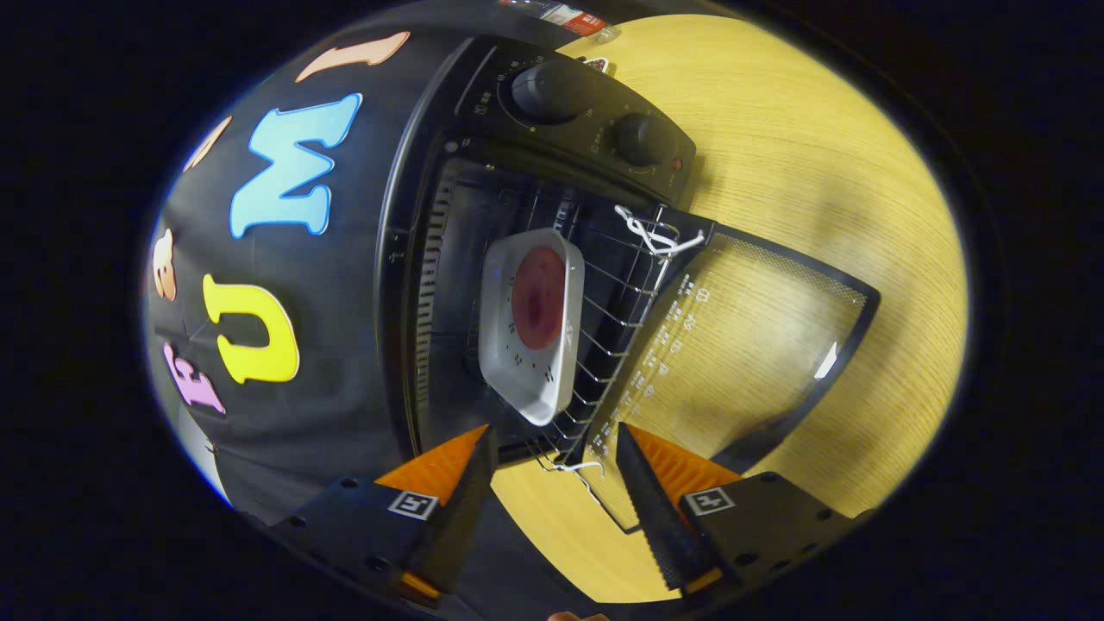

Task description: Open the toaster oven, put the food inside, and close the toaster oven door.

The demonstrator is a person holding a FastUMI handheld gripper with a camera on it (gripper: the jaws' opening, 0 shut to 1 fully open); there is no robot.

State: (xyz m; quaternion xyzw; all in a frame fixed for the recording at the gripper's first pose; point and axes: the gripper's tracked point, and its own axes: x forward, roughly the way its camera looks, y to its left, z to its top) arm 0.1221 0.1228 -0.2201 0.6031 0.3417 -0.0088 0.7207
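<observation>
The view is rolled about a quarter turn. A black toaster oven (517,172) stands on the wooden table with its glass door (750,345) folded fully down. Inside, a white square dish (517,379) carrying a round dark-red piece of food (539,297) rests on the wire rack (617,310). My gripper (552,453) is open, its fingers spread apart with nothing between them. It sits just in front of the oven opening, near one end of the rack and the door's hinge edge, apart from the dish.
Two round knobs (552,90) (638,138) sit on the oven's control panel. The wooden table (819,172) stretches beyond the door. The black booth cloth (285,414) hangs behind the oven. A small packet (565,13) lies at the table's far edge.
</observation>
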